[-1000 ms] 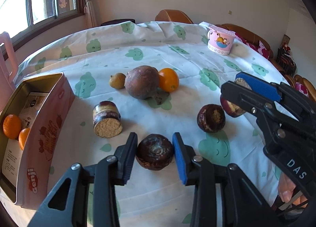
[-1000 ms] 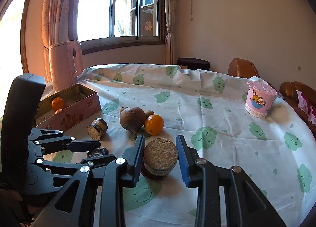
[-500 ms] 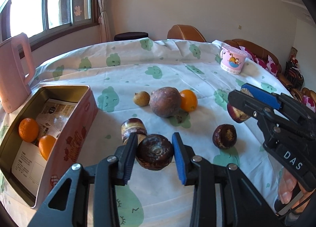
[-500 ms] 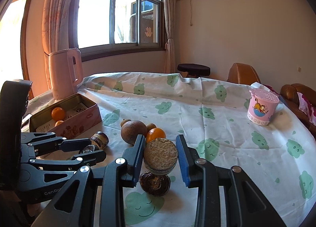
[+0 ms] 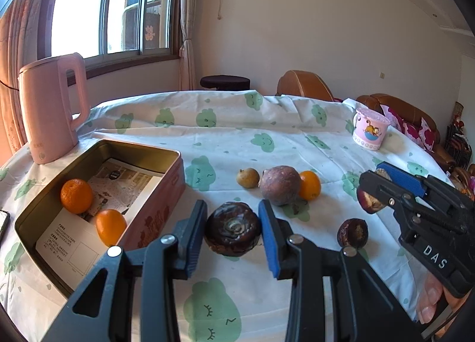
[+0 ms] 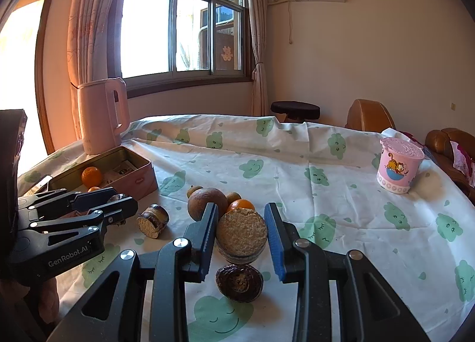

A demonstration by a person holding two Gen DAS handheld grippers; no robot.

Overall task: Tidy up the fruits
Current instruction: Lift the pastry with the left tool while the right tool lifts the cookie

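Cloud-print cloth covers the table. Nearest, left gripper fingers clamp a dark fruit (lifted beside the tin); right gripper fingers clamp a cut fruit piece. Farther stands a pink kettle.

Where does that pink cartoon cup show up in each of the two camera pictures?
Left wrist view: the pink cartoon cup stands at the right, on the far part of the table, above the right gripper.
Right wrist view: it stands at the far right edge of the table.
Shared landmark: the pink kettle by the window, on the left in both.
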